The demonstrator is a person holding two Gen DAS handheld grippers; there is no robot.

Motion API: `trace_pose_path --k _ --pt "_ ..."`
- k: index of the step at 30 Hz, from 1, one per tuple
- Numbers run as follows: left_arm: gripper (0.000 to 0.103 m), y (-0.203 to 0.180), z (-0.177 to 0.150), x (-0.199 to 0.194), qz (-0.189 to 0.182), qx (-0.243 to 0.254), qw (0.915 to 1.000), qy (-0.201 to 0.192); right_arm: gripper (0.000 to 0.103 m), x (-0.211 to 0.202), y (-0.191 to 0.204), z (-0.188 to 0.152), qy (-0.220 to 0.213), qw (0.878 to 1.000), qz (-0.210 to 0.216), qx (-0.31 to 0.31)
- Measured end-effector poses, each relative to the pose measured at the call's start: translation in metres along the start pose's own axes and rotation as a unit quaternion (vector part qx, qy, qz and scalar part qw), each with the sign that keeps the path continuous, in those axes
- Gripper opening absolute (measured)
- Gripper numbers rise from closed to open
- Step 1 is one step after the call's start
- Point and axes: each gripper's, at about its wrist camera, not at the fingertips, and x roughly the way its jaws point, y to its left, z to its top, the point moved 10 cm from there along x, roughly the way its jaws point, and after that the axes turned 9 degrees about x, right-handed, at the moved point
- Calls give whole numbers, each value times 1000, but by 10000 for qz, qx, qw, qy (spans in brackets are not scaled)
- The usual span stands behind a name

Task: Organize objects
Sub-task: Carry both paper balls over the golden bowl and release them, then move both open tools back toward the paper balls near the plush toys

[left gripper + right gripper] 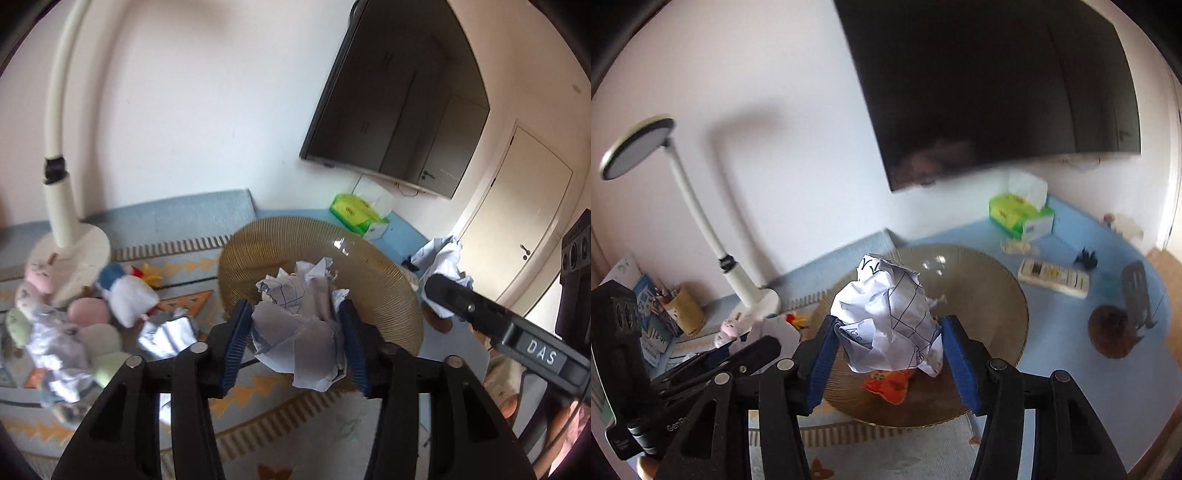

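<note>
Each gripper pinches a crumpled paper wad, the left gripper [295, 332] holding one paper ball [301, 325] and the right gripper [890, 350] another wad [886, 317], both above the ribbed round tray [1004, 295], so lower well inside its rim before spreading the fingers.

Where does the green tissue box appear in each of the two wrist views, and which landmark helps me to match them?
Left wrist view: the green tissue box sits right of centre, at the back beside the wall, below the lower edge of the dark TV.
Right wrist view: the same box sits in the right half, on the blue surface below the TV's lower right part.
Shared landmark: the round ribbed golden plate, in front of the box in both.
</note>
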Motion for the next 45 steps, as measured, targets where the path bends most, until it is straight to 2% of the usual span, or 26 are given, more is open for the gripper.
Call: trace_pose_path --k 1,3,7,9,11,13,16,17,18,20,23,27,29,31,33,36,39,45 --pt "57 -2 -3 11 -62 -11 9999 120 66 11 -6 -4 136 9999 -43 65" --pt "75 2 -11 31 -111 -138 9991 386 69 31 -17 -10 370 9990 -134 193" --pt "75 13 -19 31 -306 -520 9971 470 69 34 -33 -13 418 9987 -180 214" --pt "75 21 -17 12 -230 -584 9976 285 69 26 -23 -13 365 9992 -18 180" --pt "75 29 -12 -20 -32 -572 9983 -62 69 15 -6 -13 292 9995 108 1" --pt "75 38 -8 -60 248 -533 9971 -478 69 2 20 -14 195 9991 296 -245" --pt "76 56 -12 -118 749 -454 9923 -879 69 -14 68 -23 134 9956 696 -606" --pt "84 63 -13 -131 872 -435 9908 -943 69 -18 83 -28 115 9941 826 -699" --pt "103 70 -18 -145 1024 -418 9889 -996 69 -22 97 -34 102 9923 951 -784" --pt "102 86 -31 -169 1325 -385 9841 -1120 69 -24 126 -51 89 9879 1182 -1001" --pt "102 122 -62 -187 1766 -632 9763 -1076 69 -9 152 -86 162 9833 1195 -1360" --pt "102 176 -114 -175 2174 -1198 9660 -725 69 35 158 -143 558 9804 1028 -1584" --pt "102 191 -134 -167 2407 -1240 9608 -596 69 51 157 -164 711 9783 1068 -1629" --pt "102 196 -146 -158 2481 -1200 9598 -524 69 63 157 -182 800 9758 1193 -1651" --pt "101 196 -152 -154 2548 -1161 9590 -445 69 70 153 -192 893 9749 1198 -1651" --pt "102 189 -147 -156 2604 -946 9591 -572 69 72 149 -188 837 9771 1124 -1600" --pt "102 186 -149 -151 2599 -845 9611 -413 69 75 144 -187 876 9794 1043 -1491" --pt "102 186 -150 -154 2621 -864 9602 -432 70 80 145 -190 933 9794 875 -1560"
